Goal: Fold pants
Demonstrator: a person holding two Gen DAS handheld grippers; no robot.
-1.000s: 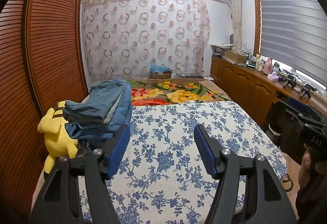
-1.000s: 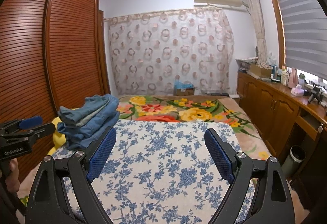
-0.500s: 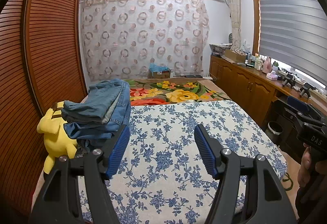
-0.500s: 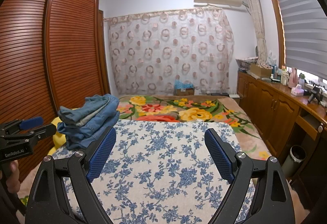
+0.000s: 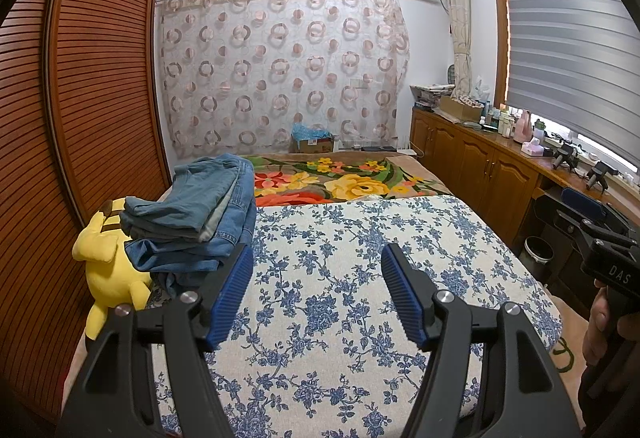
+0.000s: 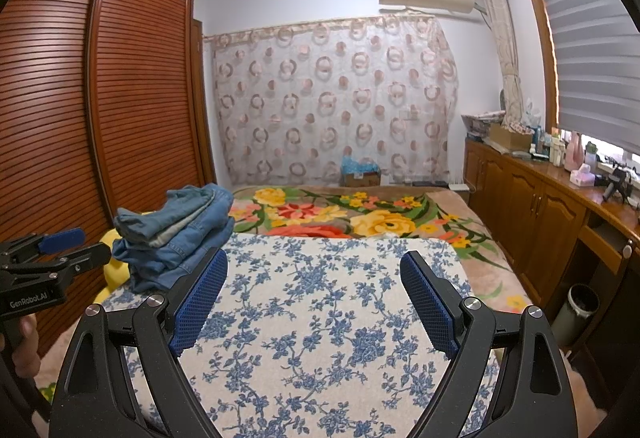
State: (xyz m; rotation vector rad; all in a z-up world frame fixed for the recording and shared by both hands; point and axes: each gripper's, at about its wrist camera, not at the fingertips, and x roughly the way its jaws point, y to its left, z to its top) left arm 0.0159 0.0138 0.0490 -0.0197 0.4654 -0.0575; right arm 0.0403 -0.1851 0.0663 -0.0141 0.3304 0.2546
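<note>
1. Left gripper [image 5: 316,294] and right gripper [image 6: 312,298] both gape, holding nothing.
2. Stacked jeans [image 5: 200,214] sit at ten o'clock on the bed [image 5: 360,318].
3. Denim looks heavy and floppy; pinch the waistband.

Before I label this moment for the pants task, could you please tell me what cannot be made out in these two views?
- Jeans pile: its near bottom corner is hidden by a left finger; how many pairs it holds is unclear.
- Yellow plush: mostly hidden behind the pile in the right view.
- Bottles on the counter: too small to identify.
- Bed near edge: cut off by both gripper bodies.
</note>
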